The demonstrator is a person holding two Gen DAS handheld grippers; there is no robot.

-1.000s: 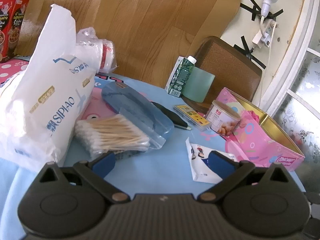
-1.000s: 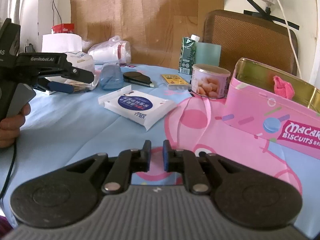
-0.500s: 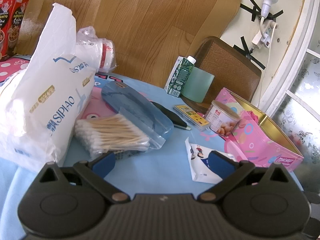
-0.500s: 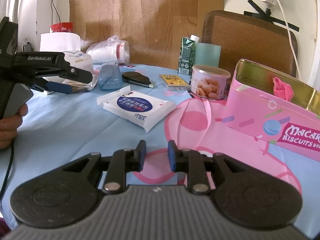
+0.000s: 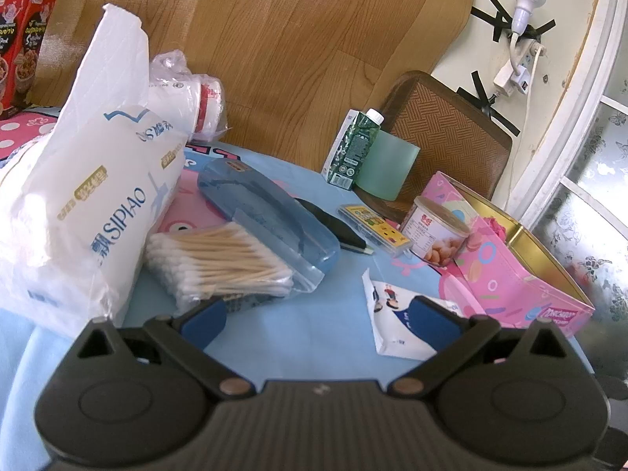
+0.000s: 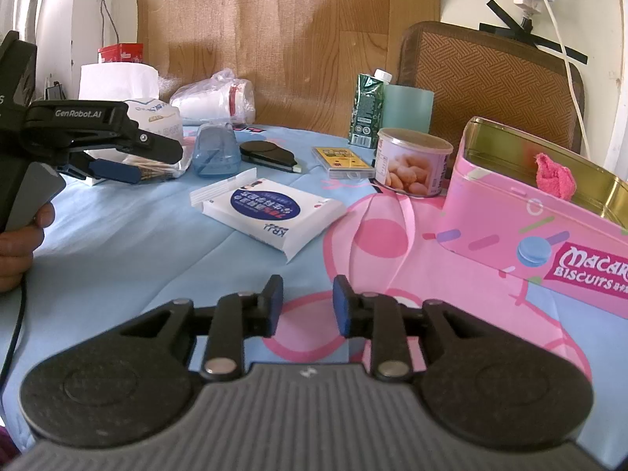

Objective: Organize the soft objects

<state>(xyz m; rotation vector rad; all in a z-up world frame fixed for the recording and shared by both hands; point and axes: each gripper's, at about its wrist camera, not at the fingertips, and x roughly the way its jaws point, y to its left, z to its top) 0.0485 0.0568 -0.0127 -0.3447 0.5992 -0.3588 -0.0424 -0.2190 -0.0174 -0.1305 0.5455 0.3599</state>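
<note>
The biscuit tin (image 6: pixel 549 212) was cut off at the frame edge; right gripper (image 6: pixel 307 306) jaws had parted wider; left gripper (image 5: pixel 314 314) gaped wide, empty.

Green drink carton (image 6: pixel 366 110), snack can (image 6: pixel 410 167), blue plastic case (image 5: pixel 271 218), wicker chair back (image 6: pixel 494 74)

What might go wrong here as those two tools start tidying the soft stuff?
The wipes pack lies flat on the cloth, so the half-open right tool may pinch the tablecloth with it. The cotton swab bag rests against the blue case and tissue pack; the left tool could nudge those.
</note>
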